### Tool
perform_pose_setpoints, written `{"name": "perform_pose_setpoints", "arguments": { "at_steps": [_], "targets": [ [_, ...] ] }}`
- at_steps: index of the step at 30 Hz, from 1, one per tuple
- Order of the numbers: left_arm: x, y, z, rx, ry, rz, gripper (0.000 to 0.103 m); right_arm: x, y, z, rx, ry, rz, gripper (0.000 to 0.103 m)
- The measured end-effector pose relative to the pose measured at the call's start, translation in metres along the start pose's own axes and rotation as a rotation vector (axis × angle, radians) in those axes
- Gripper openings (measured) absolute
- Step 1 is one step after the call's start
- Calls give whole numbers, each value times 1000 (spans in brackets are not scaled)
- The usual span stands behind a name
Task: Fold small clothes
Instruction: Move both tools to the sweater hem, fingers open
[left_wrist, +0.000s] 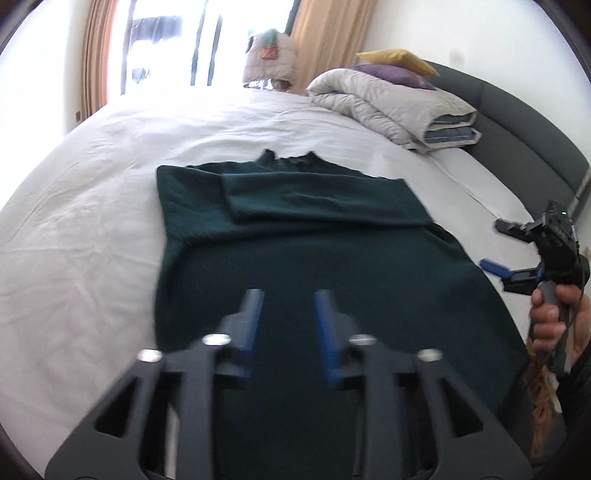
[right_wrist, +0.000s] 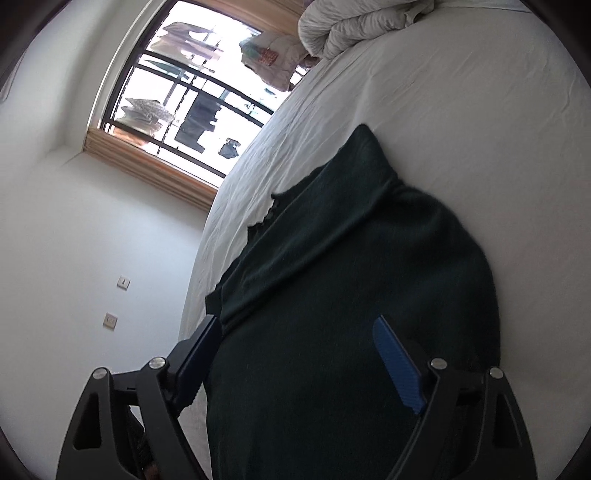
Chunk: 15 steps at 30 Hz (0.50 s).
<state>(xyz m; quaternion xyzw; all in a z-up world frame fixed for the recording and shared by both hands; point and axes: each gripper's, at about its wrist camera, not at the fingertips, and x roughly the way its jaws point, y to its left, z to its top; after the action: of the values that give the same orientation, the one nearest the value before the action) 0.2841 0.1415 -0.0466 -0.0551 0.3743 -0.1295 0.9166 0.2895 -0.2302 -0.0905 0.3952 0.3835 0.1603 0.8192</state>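
1. Left wrist view: the left tongs (left_wrist: 288, 306) stand apart with nothing between the pads, hanging over the near part of a dark green sweater (left_wrist: 295, 236) that lies flat on the white bed (left_wrist: 92, 221).
2. Beyond these tongs, one sleeve (left_wrist: 314, 199) is folded across the chest, and the collar (left_wrist: 291, 157) sits at the far end, farthest from the tips.
3. Off to the right of the left tongs, the right tongs (left_wrist: 498, 247) are held in a hand (left_wrist: 554, 317) just past the sweater's side edge, jaws wide apart and empty.
4. Right wrist view: the right tongs (right_wrist: 295, 339) are spread wide over the sweater (right_wrist: 351, 295); whether either pad touches the cloth I cannot tell, but nothing is pinched.
5. Handling, as a judgement: the knit looks soft, limp and fairly thick, light enough to lift but prone to sagging and dragging on the sheet. It will not hold a shape, so each lifted edge needs both corners supported.
6. Best hold, I think: the hem corners nearest the tongs, one per side, pinching through all the layers so the folded sleeve does not slip out when the lower half is carried toward the collar.
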Motion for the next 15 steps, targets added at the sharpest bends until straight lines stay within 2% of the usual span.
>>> {"name": "perform_pose_setpoints", "arguments": {
  "at_steps": [1,3,4,5,7,8,9,11,13,15],
  "targets": [
    [-8,-9,-8,3,-16,1,79,0,3,-9,-13,19,-8,87],
    [-26,-27,-24,55,-64,2,83,-2,9,-31,-43,44,-18,87],
    [-36,-38,-35,112,-72,22,84,-4,13,-42,-66,57,-32,87],
    [-43,-48,-45,173,-72,51,86,-9,15,-50,-94,60,-48,87],
    [-52,-57,-64,241,-75,92,95,-18,15,-62,-138,55,-91,87],
    [-54,-59,-73,254,-69,101,95,-20,11,-68,-151,59,-125,88],
    [-54,-57,-82,250,-45,92,95,-20,4,-74,-153,71,-166,88],
    [-51,-48,-96,177,35,63,95,-22,-11,-83,-131,87,-245,87],
    [-50,-37,-105,115,73,43,95,-33,-20,-91,-116,64,-220,87],
    [-51,-32,-112,78,91,54,95,-40,-21,-96,-122,55,-239,87]
  ]
}}
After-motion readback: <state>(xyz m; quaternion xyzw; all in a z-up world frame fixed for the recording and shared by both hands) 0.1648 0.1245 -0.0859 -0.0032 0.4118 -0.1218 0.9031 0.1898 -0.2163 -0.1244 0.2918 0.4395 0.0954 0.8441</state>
